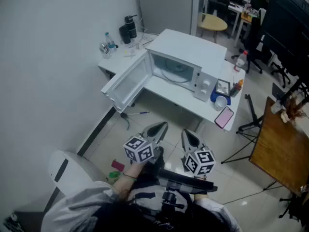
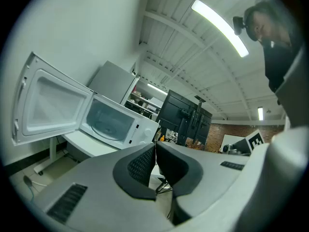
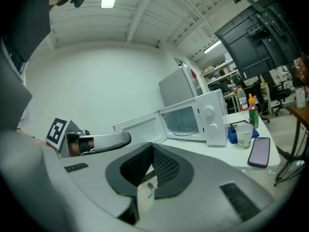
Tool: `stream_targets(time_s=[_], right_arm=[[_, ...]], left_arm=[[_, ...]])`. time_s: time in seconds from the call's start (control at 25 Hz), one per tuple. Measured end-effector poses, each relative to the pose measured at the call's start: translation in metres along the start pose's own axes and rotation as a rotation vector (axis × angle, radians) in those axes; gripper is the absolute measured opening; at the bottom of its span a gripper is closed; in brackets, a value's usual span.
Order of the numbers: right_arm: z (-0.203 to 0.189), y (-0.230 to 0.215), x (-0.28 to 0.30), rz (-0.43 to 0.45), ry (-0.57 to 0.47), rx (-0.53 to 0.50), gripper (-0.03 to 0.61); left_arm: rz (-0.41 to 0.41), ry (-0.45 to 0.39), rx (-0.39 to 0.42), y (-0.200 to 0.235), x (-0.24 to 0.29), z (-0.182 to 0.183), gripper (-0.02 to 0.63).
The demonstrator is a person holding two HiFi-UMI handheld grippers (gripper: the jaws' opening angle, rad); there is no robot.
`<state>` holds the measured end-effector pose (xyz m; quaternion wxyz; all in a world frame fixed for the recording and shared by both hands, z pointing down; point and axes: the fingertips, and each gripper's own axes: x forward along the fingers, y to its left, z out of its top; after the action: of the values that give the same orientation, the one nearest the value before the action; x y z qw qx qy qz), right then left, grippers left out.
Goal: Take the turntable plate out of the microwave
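Turntable plate (image 1: 175, 72) is only dimly made out inside the open microwave (image 1: 189, 46); jaws of left gripper (image 1: 161, 126) and right gripper (image 1: 186, 134) are pressed together, empty.

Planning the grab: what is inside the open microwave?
The turntable plate lies on the cavity floor of the microwave, whose door hangs open. Whatever sits under the plate is covered.

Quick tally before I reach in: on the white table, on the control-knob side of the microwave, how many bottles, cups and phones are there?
Bottles: 2
Cup: 1
Phone: 1
Total: 4
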<state>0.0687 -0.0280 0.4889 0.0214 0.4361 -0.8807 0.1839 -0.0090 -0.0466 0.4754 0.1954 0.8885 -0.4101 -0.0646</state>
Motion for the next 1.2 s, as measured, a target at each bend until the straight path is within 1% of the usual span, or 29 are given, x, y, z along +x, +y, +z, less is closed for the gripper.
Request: stream_targets(time_s=[0.12, 0.24, 0.36, 0.48, 0.76, 0.84, 0.92, 1.04, 1.2], right_arm=[[0.009, -0.014, 0.023, -0.007, 0.005, -0.015, -0.008], [0.019, -0.031, 0.049, -0.032, 0.012, -0.022, -0.008], [0.034, -0.045, 0.076, -0.065, 0.0, -0.003, -0.008], [0.041, -0.059, 0.101, -0.094, 0.006, 0.023, -0.008], [0.047, -0.091, 0.153, -0.164, 0.028, 0.041, -0.008], [0.051, -0.101, 0.16, -0.195, 0.025, 0.054, -0.008], [0.055, -0.111, 0.166, -0.227, 0.015, 0.065, -0.008], [0.057, -0.126, 0.172, -0.271, 0.012, 0.071, -0.008], [0.056, -0.14, 0.178, -0.313, 0.027, 0.085, -0.008]], left_arm=[[-0.025, -0.025, -0.052, 0.018, 0.019, 0.008, 0.002], [-0.036, -0.025, -0.061, 0.045, 0.042, 0.017, 0.002], [-0.037, 0.022, -0.076, 0.079, 0.067, 0.024, 0.002], [-0.027, 0.068, -0.14, 0.115, 0.091, 0.022, 0.002], [-0.048, 0.122, -0.199, 0.185, 0.149, 0.027, 0.008], [-0.04, 0.161, -0.218, 0.203, 0.166, 0.021, 0.052], [-0.028, 0.197, -0.262, 0.222, 0.181, 0.011, 0.073], [0.0, 0.228, -0.325, 0.249, 0.2, -0.001, 0.087], [0.037, 0.283, -0.351, 0.277, 0.219, -0.011, 0.107]])
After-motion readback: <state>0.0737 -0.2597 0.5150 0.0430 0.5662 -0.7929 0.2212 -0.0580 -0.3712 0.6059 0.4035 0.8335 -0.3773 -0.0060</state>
